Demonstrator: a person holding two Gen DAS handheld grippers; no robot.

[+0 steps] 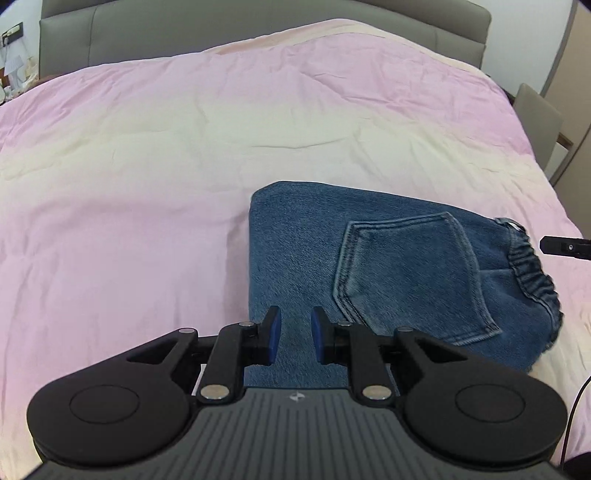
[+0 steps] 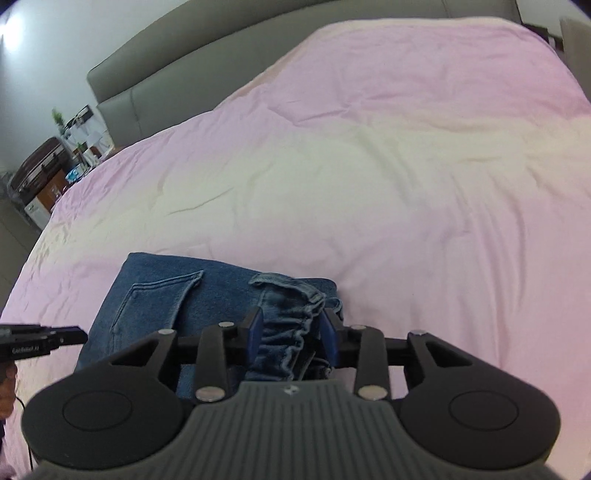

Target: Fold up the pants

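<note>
Left claw (image 1: 296, 340) gapes above pants (image 1: 369, 273) on bedspread (image 1: 184, 166).

Under my view lies a bed with a pink and cream cover (image 1: 184, 166), a grey headboard (image 1: 258, 33) behind it, and beside it, blurred, perhaps a nightstand (image 2: 40, 184).

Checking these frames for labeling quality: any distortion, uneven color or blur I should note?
Left wrist view: fisheye bends the headboard; bedspread tints from pink to cream; jeans sharp. Right wrist view: stronger tilt and curve, bright glare on the upper-left wall, waistband near the right gripper slightly soft.
</note>
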